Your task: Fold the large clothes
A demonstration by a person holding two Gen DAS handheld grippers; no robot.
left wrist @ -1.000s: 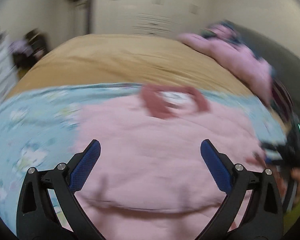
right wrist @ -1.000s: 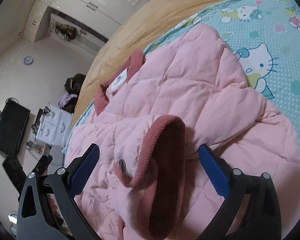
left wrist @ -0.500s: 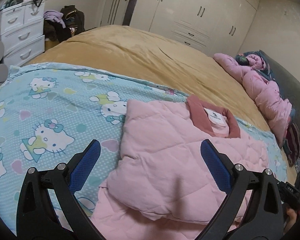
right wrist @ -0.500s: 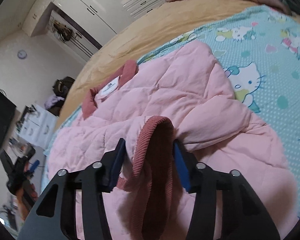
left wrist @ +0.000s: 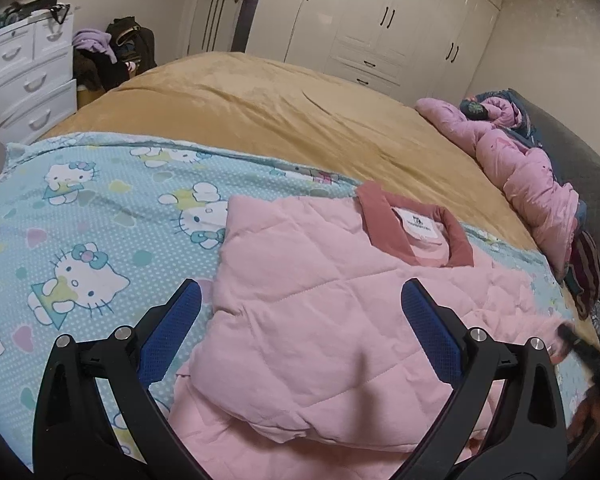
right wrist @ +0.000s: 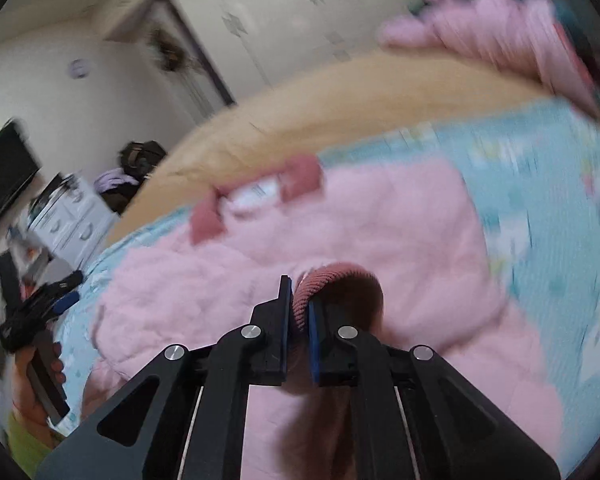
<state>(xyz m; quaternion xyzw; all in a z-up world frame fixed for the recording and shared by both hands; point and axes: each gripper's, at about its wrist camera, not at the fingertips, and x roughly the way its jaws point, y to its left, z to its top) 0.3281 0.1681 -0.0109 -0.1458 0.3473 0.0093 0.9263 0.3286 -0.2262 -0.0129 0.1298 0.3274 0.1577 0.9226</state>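
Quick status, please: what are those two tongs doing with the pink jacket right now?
Right tongs shut on the jacket's ribbed cuff. Left tongs open, over the pink jacket, holding nothing. Nothing in the way.

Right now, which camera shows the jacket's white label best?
The left wrist view: the label is sharp there, lying flat inside the dark pink collar. In the right wrist view, the label is only a blurry white smear.

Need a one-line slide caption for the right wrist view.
Right gripper shut on pink jacket's ribbed cuff, above cartoon-print sheet.
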